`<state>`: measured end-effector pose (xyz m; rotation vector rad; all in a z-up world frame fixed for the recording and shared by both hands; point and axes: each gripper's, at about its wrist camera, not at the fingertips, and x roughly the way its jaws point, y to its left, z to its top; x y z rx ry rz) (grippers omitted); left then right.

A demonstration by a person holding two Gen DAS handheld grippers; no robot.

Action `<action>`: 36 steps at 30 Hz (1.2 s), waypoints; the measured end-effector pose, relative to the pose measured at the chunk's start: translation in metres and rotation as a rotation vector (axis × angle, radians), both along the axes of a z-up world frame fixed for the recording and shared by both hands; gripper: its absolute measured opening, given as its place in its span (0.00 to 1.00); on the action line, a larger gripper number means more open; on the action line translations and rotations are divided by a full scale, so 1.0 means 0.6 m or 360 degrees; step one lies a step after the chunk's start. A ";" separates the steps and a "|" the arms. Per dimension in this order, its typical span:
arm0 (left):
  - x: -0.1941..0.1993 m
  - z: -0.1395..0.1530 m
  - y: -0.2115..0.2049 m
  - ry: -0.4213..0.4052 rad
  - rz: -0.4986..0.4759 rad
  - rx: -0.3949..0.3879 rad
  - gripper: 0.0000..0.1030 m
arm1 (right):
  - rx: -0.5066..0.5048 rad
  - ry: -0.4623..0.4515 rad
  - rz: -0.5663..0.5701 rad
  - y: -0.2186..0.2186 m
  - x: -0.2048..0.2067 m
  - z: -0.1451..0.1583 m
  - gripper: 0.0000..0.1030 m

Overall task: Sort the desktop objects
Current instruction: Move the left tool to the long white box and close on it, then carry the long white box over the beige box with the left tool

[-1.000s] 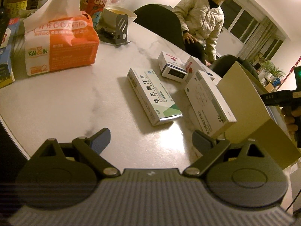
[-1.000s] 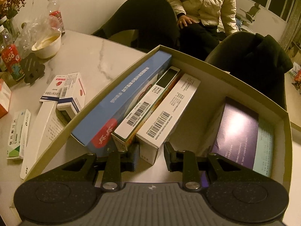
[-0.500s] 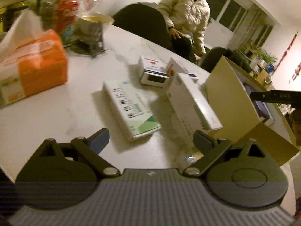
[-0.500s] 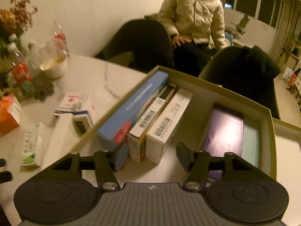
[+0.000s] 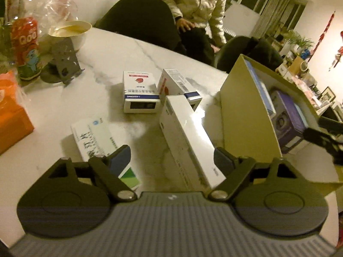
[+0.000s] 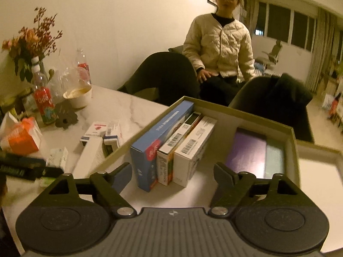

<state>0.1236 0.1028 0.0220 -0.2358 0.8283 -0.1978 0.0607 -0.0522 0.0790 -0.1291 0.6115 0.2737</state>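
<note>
A long white box (image 5: 186,137) lies on the marble table (image 5: 120,49), between the fingers of my left gripper (image 5: 171,158). Its jaws are closing, but the pads stand clear of the box. Under the left finger lies a green-and-white medicine box (image 5: 94,137). Two small white boxes (image 5: 139,92) lie farther back. My right gripper (image 6: 172,175) hovers over the cardboard box (image 6: 293,141) with its jaws opening and nothing pressed between them. Before it stand a blue box (image 6: 163,137) and two white barcode boxes (image 6: 195,143). A purple box (image 6: 246,150) lies to their right.
An orange tissue pack (image 5: 10,115), a red bottle (image 5: 26,47), a bowl (image 5: 70,30) and a grey stand (image 5: 64,64) crowd the table's far left. A person in a white jacket (image 6: 218,42) sits behind the table among dark chairs (image 6: 169,75).
My left gripper swung right, from the green-and-white box to the long white box, and its jaws narrowed. My right gripper's nearly shut jaws opened wide, and it drew back and up from the barcode boxes.
</note>
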 end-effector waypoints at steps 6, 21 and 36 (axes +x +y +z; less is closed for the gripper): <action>0.033 -0.003 -0.029 0.0075 -0.0009 0.0030 0.58 | -0.0086 -0.0035 0.0040 -0.017 -0.005 0.004 0.89; 0.046 0.004 -0.068 0.0124 0.0042 0.0138 0.32 | -0.0086 0.0074 0.0128 -0.072 0.011 0.002 0.94; 0.021 0.093 -0.075 -0.0166 0.0141 0.0161 0.26 | 0.0084 0.0136 0.0163 -0.119 0.020 -0.013 0.95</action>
